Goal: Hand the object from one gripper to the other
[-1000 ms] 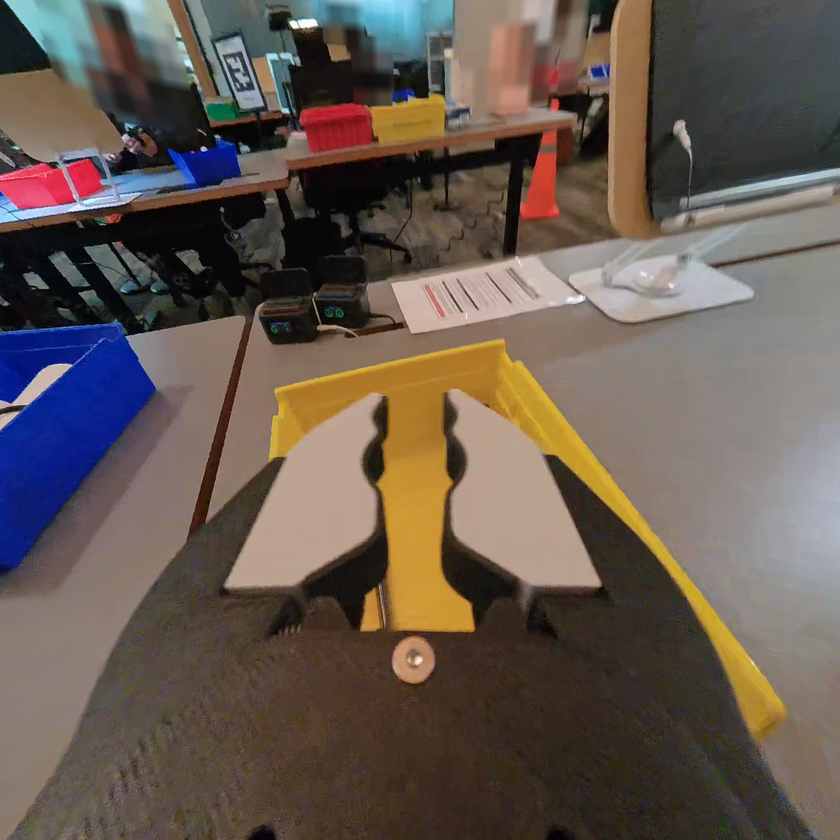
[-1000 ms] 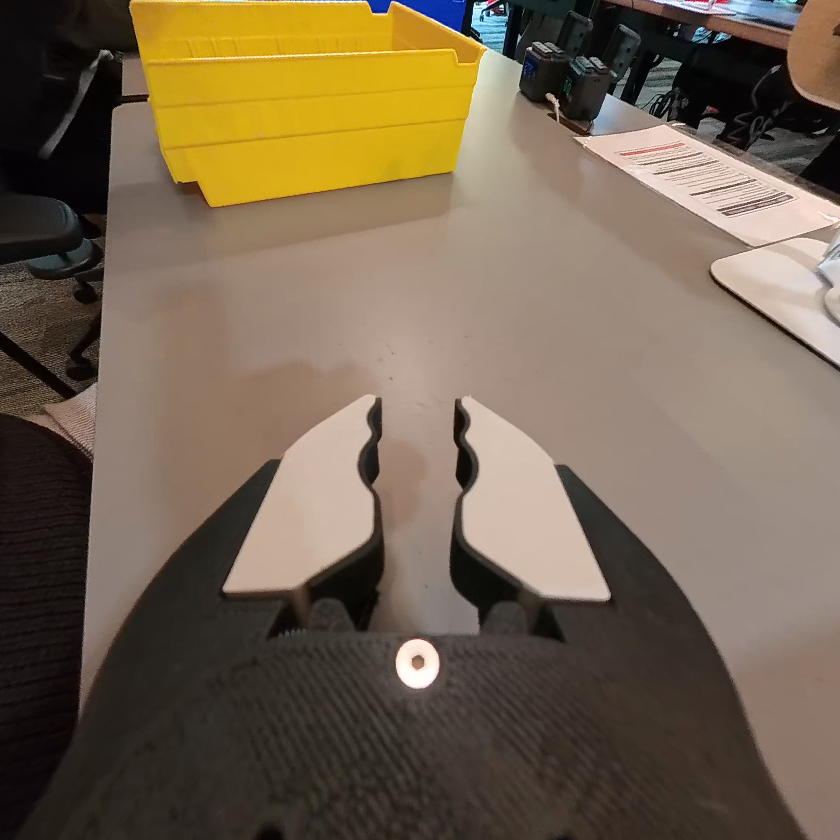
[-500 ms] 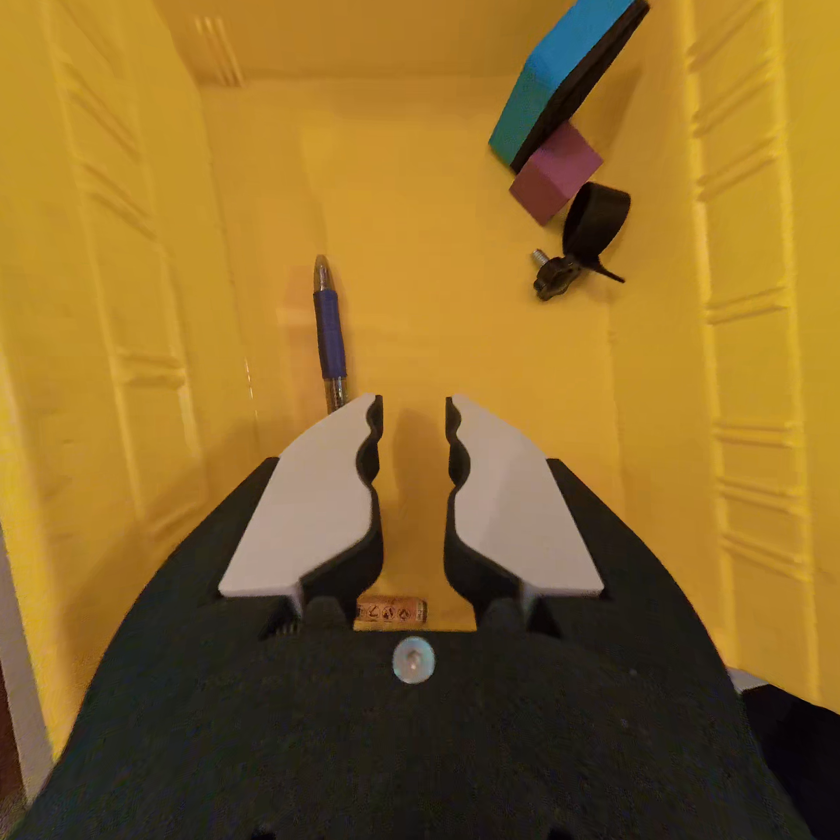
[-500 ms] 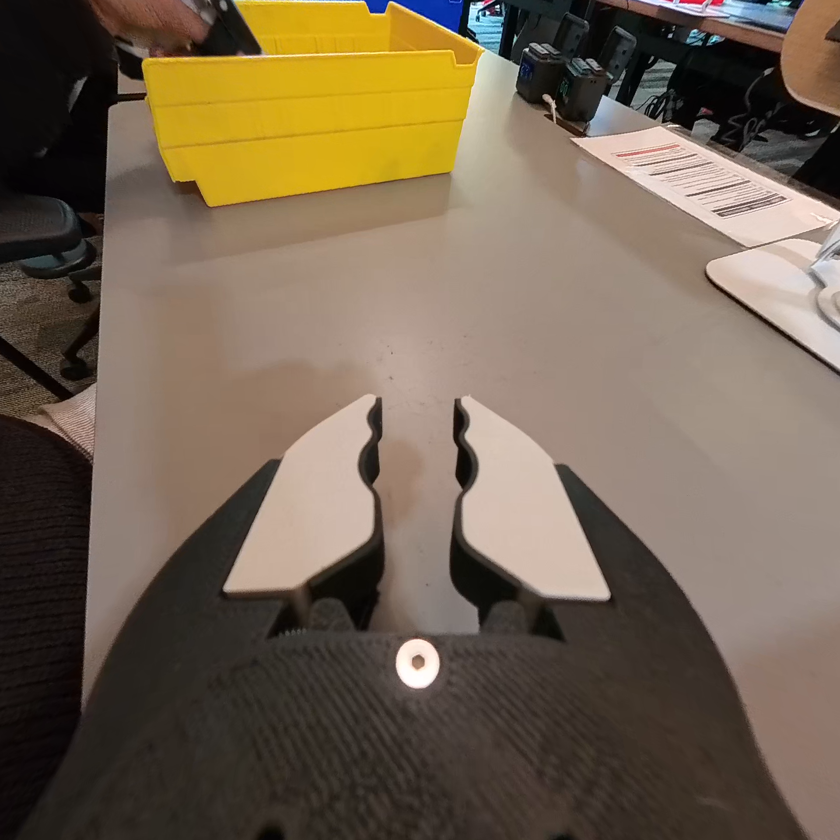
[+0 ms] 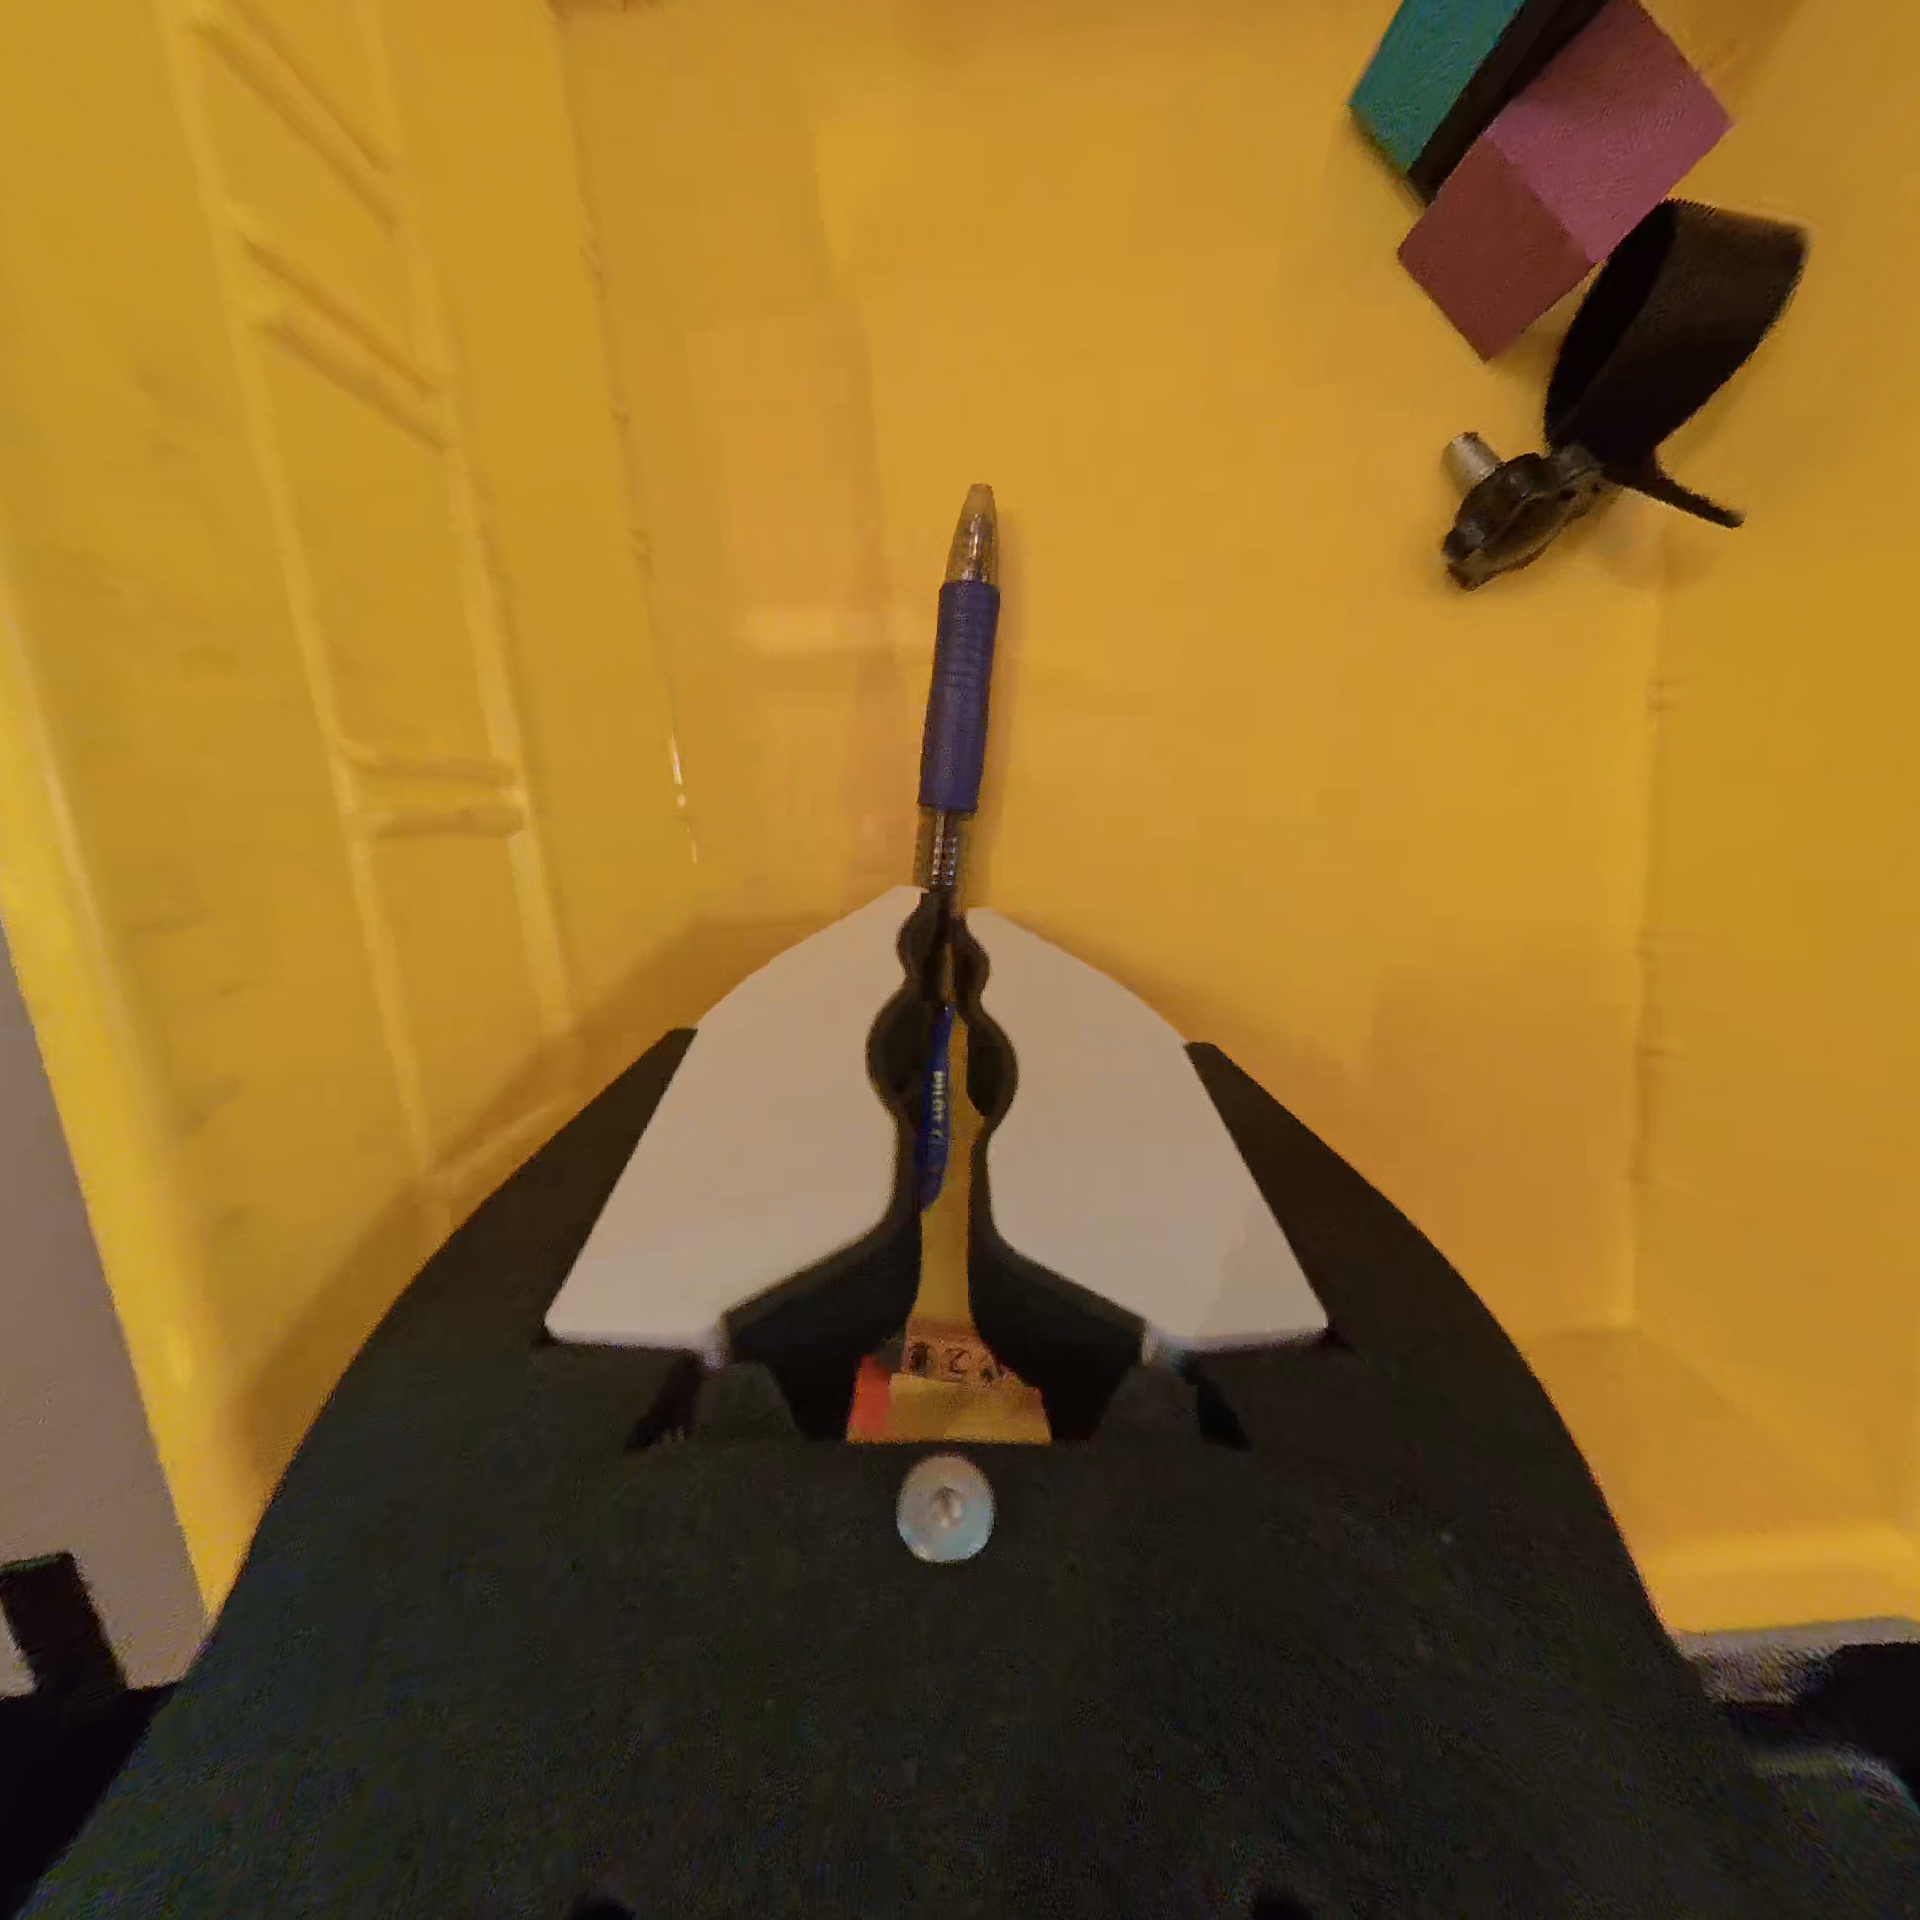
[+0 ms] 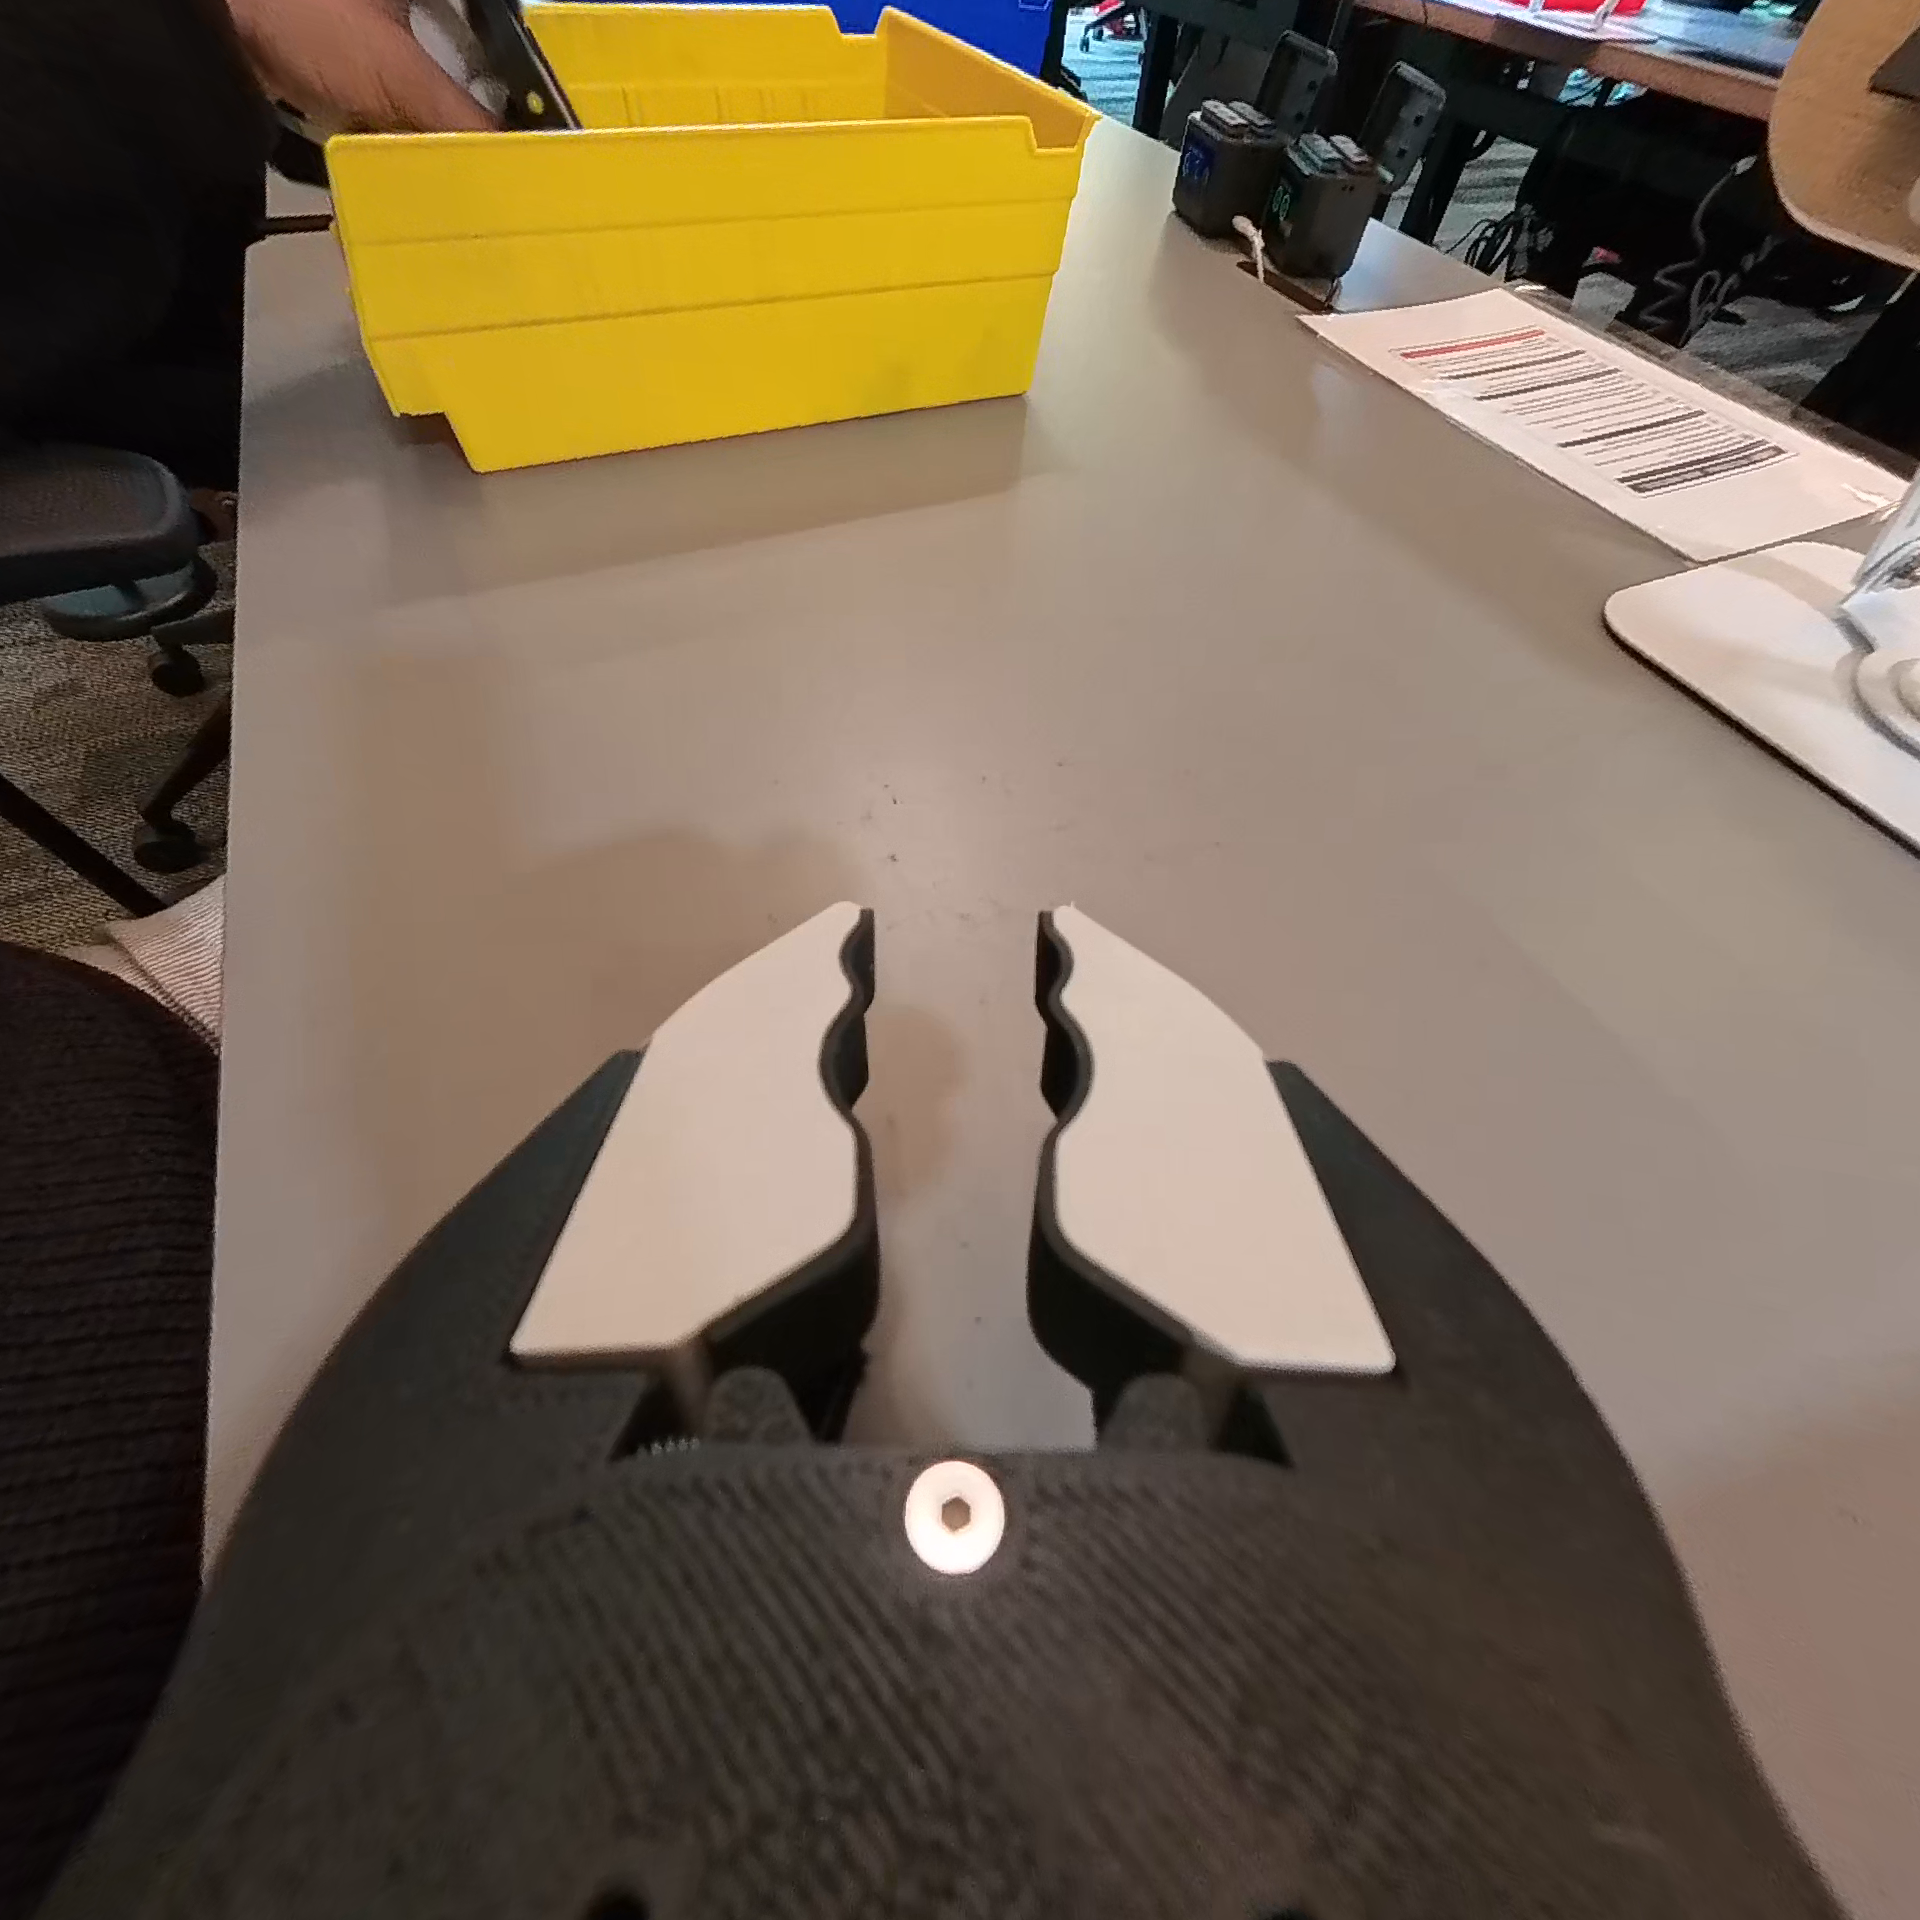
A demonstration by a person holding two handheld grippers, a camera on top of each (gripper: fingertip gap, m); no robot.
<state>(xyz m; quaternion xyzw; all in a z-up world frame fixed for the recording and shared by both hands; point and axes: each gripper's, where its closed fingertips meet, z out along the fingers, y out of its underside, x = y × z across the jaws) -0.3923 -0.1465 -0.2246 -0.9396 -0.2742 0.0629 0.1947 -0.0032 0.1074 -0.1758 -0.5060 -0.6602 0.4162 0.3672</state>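
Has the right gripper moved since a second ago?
No. The right gripper sits the same against the yellow bin and paper sheet.

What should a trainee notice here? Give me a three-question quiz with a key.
1. True or false: the left tongs are shut on the pen.
2. Which item lies against the purple block in the yellow bin? A) black strap B) red cup C) spoon
3. Fill in: the right tongs hang open above the grey ____.

Key: 1 true; 2 A; 3 table.
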